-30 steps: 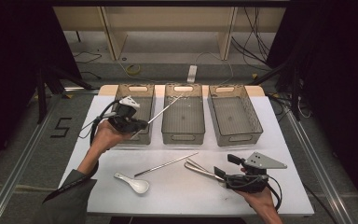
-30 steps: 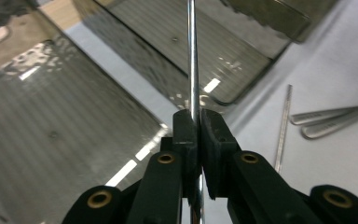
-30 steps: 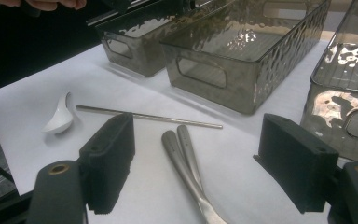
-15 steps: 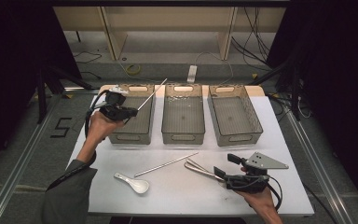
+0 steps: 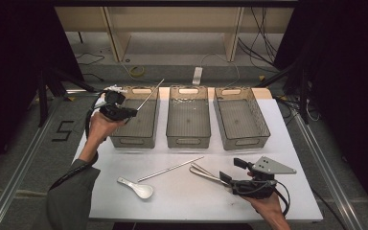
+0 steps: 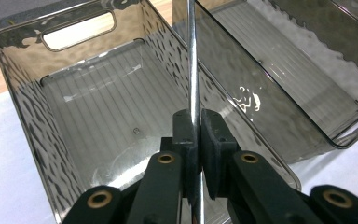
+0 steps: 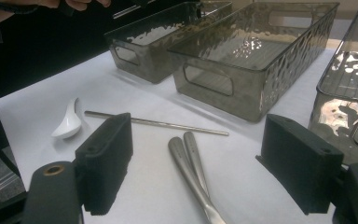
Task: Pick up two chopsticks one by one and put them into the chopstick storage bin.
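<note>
My left gripper (image 5: pixel 133 113) is shut on a thin metal rod (image 5: pixel 151 94) and holds it above the left grey bin (image 5: pixel 130 140). In the left gripper view the rod (image 6: pixel 192 56) runs up between the closed pads, over that bin (image 6: pixel 23 98). Near the front right of the table, my right gripper (image 5: pixel 231 171) stands open just behind a pair of metal tongs (image 5: pixel 205 172). In the right gripper view the tongs (image 7: pixel 186 158) lie on the table between the wide-apart pads (image 7: pixel 106 161), untouched. A second metal rod (image 5: pixel 170 168) and a white spoon (image 5: pixel 136 188) lie on the white table.
Three grey see-through bins stand in a row at the back: the left one, a middle one (image 5: pixel 188 140) and a right one (image 5: pixel 242 141). The white tabletop (image 5: pixel 182 201) has free room at the front. Dark floor and metal rails flank the table.
My left hand has carried the rod to the left and farther back, from near the gap between the left and middle bins to over the left bin. The right gripper has stayed put.
</note>
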`<state>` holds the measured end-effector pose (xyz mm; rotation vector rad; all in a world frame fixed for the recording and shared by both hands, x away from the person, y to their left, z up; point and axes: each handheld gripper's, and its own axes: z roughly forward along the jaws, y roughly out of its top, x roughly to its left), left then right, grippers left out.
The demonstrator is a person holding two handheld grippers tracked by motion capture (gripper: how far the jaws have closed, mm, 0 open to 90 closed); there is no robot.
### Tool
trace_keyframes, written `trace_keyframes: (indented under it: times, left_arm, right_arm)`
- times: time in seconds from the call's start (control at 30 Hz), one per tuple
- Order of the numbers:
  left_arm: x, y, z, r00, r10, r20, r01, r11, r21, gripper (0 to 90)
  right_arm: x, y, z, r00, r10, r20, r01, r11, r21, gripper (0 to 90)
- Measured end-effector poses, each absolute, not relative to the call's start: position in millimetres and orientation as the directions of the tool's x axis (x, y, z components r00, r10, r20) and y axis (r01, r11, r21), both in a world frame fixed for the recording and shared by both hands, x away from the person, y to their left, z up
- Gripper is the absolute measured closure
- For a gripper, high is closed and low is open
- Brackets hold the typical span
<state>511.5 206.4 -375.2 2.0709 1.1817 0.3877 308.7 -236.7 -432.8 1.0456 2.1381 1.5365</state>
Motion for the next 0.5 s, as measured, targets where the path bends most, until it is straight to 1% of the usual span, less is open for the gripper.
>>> trace_keyframes:
  times: [0.5]
  left_arm:
    - [516, 220, -388, 0.480, 0.874, -0.079, 0.658, -0.299, 0.691, 84.4]
  right_arm:
    - [308, -236, -433, -0.687, 0.709, 0.159, 0.381, 0.166, 0.909, 26.1]
